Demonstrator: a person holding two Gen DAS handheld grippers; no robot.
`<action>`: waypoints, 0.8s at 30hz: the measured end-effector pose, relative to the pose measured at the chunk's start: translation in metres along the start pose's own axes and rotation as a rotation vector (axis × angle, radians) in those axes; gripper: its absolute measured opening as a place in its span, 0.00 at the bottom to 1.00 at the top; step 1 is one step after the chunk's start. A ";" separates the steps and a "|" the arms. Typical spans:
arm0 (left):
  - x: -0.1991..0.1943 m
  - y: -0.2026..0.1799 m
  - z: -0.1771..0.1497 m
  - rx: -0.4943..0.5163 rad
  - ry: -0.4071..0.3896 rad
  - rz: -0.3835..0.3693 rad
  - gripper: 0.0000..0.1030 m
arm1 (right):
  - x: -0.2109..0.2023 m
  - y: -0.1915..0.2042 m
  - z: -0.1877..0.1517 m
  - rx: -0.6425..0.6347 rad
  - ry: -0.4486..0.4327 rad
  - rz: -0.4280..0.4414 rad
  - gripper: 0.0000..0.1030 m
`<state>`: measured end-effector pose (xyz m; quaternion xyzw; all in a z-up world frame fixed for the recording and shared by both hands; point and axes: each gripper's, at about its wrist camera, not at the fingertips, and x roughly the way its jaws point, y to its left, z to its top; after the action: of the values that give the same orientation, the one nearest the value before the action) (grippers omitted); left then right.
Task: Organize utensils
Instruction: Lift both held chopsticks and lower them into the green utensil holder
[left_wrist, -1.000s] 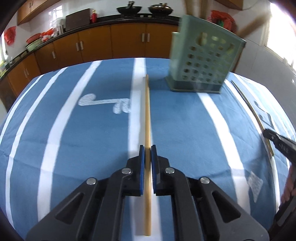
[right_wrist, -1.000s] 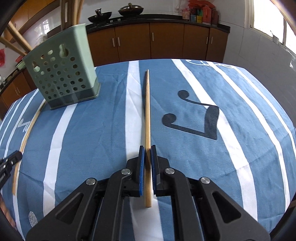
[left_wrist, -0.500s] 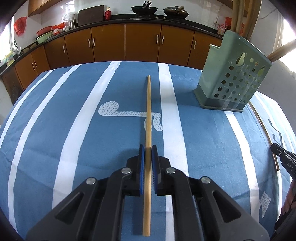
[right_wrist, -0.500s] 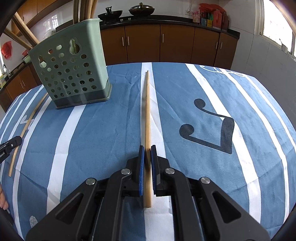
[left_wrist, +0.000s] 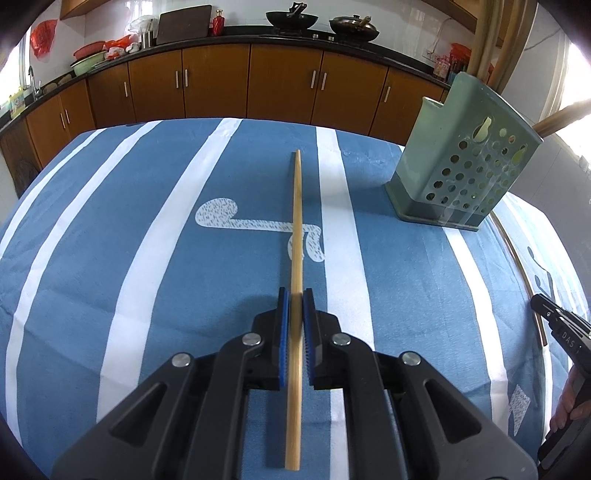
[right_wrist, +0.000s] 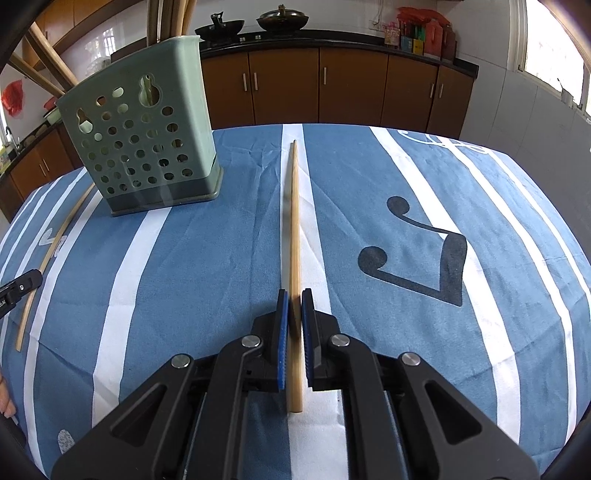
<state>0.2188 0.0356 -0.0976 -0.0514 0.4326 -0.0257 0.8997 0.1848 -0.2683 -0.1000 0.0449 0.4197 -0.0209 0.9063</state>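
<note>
The left gripper (left_wrist: 294, 306) was clamped on a wooden chopstick (left_wrist: 295, 236), carried lengthwise above the blue striped counter (left_wrist: 110, 258), probably so it could go end-first into the green holder (left_wrist: 465, 162). That perforated holder, standing upright, already held several wooden sticks poking above its rim. The right gripper (right_wrist: 294, 306) likewise pinched its own chopstick (right_wrist: 294, 229), right of the holder.
</note>
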 end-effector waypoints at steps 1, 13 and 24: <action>0.000 0.000 0.000 -0.001 0.000 -0.001 0.10 | 0.000 0.000 0.000 0.001 0.000 0.001 0.08; -0.001 0.001 0.000 -0.013 -0.001 -0.016 0.10 | 0.000 0.000 0.000 0.004 -0.001 0.004 0.09; 0.000 0.005 0.000 -0.028 -0.001 -0.034 0.10 | 0.000 -0.002 0.000 0.017 -0.001 0.008 0.11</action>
<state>0.2189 0.0410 -0.0985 -0.0714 0.4317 -0.0350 0.8985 0.1845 -0.2706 -0.1008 0.0542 0.4189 -0.0211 0.9062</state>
